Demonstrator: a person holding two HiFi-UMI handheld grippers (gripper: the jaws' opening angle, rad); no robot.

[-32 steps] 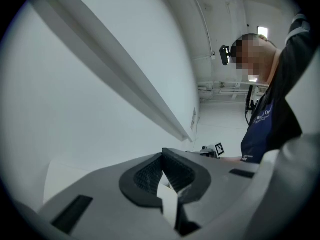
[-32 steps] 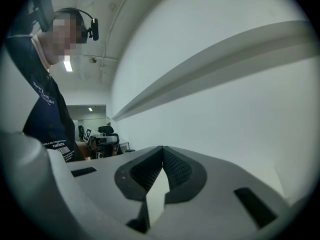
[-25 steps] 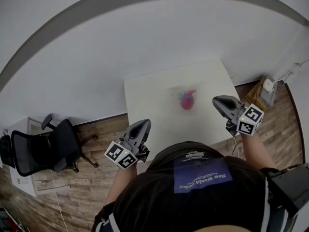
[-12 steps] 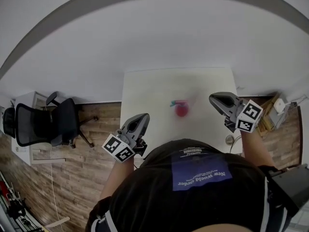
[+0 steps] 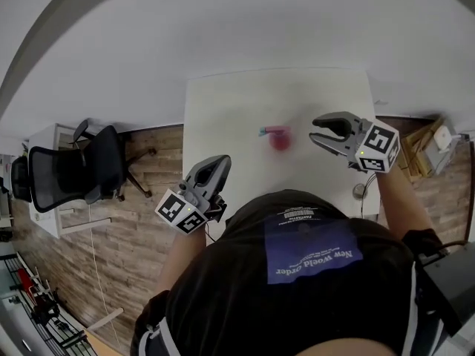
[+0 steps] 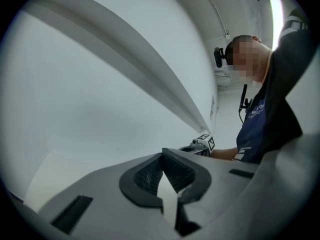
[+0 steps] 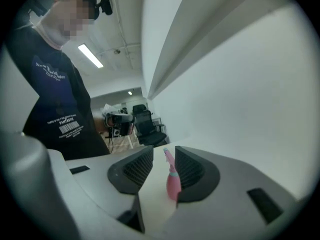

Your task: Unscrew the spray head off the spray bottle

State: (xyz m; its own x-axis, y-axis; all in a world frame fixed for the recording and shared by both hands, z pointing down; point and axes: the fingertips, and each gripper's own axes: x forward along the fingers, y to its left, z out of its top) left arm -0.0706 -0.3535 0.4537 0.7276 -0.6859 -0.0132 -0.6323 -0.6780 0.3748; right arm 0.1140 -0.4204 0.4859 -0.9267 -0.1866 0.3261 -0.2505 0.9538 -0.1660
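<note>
A small pink spray bottle [image 5: 280,139] with a teal collar stands on the white table [image 5: 223,117]. In the right gripper view the bottle [image 7: 173,183] is upright, its pink spray head on top, showing ahead through the gap between the jaws. My right gripper [image 5: 318,130] hangs just right of the bottle, apart from it. Its jaws have just been opening and stand open, touching nothing. My left gripper [image 5: 220,163] is shut and empty over the table's near left corner, far from the bottle. In the left gripper view its pads [image 6: 150,171] meet, with the right gripper's marker cube [image 6: 204,142] beyond.
A black office chair [image 5: 74,173] and a white desk [image 5: 46,148] stand on the wood floor to the left. A cardboard box [image 5: 417,154] sits right of the table. A white wall runs behind the table's far edge.
The right gripper has swung left toward the bottle and dipped, and its jaws have parted. The left gripper has stayed shut near the table's near left corner.
</note>
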